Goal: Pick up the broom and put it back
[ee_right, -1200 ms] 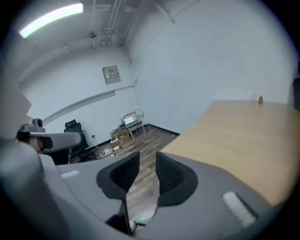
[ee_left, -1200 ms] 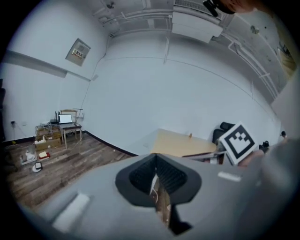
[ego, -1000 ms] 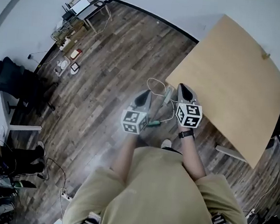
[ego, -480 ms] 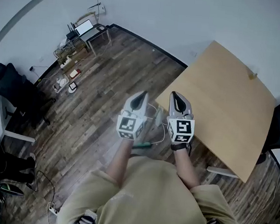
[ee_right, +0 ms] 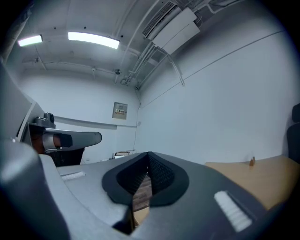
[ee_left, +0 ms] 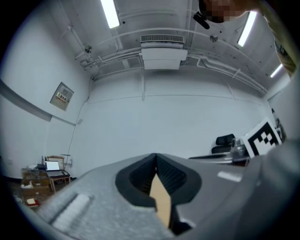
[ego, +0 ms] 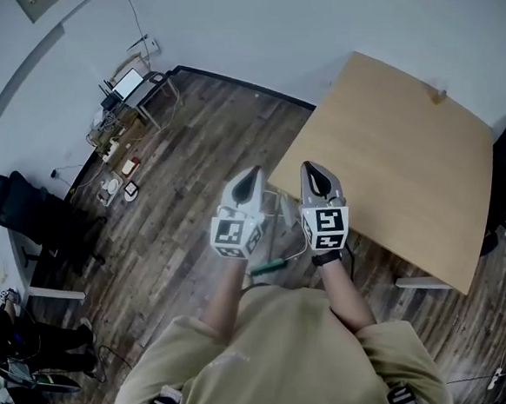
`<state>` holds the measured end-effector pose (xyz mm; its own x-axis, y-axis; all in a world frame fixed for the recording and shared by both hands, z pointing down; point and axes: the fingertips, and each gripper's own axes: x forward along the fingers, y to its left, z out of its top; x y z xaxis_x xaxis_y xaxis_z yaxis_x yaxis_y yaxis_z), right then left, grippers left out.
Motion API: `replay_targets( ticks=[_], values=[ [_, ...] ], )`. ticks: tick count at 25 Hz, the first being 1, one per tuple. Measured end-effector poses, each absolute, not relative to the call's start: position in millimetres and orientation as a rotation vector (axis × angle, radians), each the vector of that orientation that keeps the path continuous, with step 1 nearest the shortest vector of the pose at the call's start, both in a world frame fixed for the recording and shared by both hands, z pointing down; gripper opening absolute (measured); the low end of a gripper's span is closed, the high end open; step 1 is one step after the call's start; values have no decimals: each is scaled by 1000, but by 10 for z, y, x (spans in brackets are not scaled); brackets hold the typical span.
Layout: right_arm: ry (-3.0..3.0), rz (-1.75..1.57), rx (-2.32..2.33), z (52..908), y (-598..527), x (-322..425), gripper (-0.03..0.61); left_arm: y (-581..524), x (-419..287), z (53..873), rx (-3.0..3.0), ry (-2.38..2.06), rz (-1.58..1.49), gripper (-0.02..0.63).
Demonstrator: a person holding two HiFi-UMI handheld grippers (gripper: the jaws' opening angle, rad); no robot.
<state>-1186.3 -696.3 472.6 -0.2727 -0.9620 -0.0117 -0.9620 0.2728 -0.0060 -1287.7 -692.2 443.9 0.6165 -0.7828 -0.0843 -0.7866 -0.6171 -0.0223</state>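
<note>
**Both grippers being held shut and empty; nothing being gripped**

The broom is not being shown clearly in any view. Only a short green handle (ego: 272, 264) is being seen in the head view. It appears to be lying on the wooden floor (ego: 185, 174), between the person's two forearms and close to the near corner of the table (ego: 397, 147). Whether it belongs to the broom cannot be told. It is not being touched by either gripper.

The left gripper (ego: 253, 172) and the right gripper (ego: 312, 168) are being held side by side in front of the person's chest, close together but apart. Both are being pointed level towards the white wall.

In the left gripper view, the jaw tips of the left gripper (ee_left: 156, 158) are being pressed together, with nothing between them. A tan strip of tabletop is being seen through the gap below the tips. In the right gripper view, the right gripper (ee_right: 148, 157) is likewise being kept closed and empty, with floor planks showing through its gap.

A white cable (ego: 275, 194) is being seen looped on the floor under the grippers. Farther off, a small desk with a laptop (ego: 127, 82) is being seen in the room's corner. A black office chair (ego: 26, 209) is being seen by the left wall, and an air-conditioning unit (ee_left: 161, 54) under the ceiling.
</note>
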Motion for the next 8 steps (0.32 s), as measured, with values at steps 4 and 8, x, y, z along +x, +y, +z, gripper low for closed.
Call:
replay_targets(
  ticks=[4,8],
  values=[
    [2477,-2,-1908,4747,-6935,-11762,5,-6895,-12753,4475,-2792,1310,88,2],
    [2559,-45,-1773,4816,-7073,-12524,6,-6897,-13488,4438,-2723,1441,78,2]
  ],
)
